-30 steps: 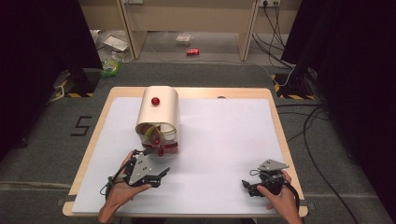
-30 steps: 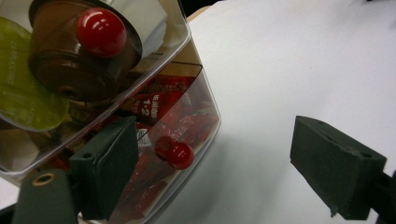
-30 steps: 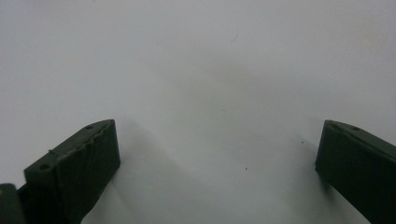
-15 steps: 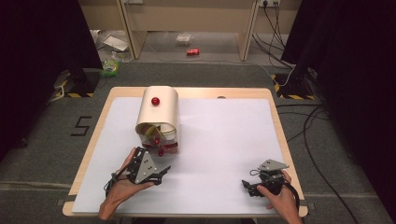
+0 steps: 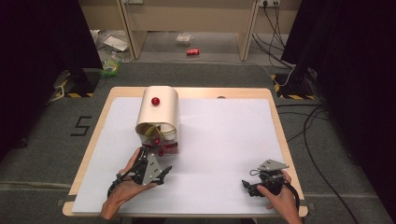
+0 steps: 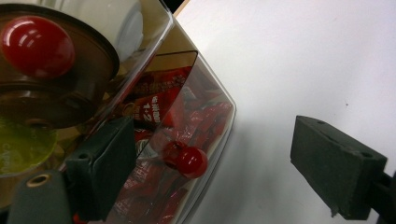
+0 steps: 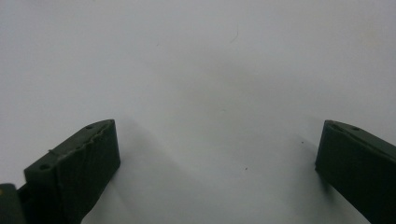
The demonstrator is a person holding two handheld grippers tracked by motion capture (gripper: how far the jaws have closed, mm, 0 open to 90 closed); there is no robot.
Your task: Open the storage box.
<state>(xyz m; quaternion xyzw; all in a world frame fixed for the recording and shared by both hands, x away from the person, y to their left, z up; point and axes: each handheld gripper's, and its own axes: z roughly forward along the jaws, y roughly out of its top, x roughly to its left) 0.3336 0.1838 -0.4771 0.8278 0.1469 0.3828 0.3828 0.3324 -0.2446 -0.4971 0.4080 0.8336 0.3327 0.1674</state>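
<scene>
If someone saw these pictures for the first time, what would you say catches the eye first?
First, the cream roll-top box on the table's left half, with a red knob on top and a clear front drawer full of red packets. Next, the left claw right at that drawer, jaws wide open around the drawer's small red knob. The right claw rests open near the table's front right corner, over bare white surface.

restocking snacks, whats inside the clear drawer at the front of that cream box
Red snack packets fill the clear drawer behind its red knob. The left gripper hides the drawer's near corner, and the cream box covers whatever lies farther back.
</scene>
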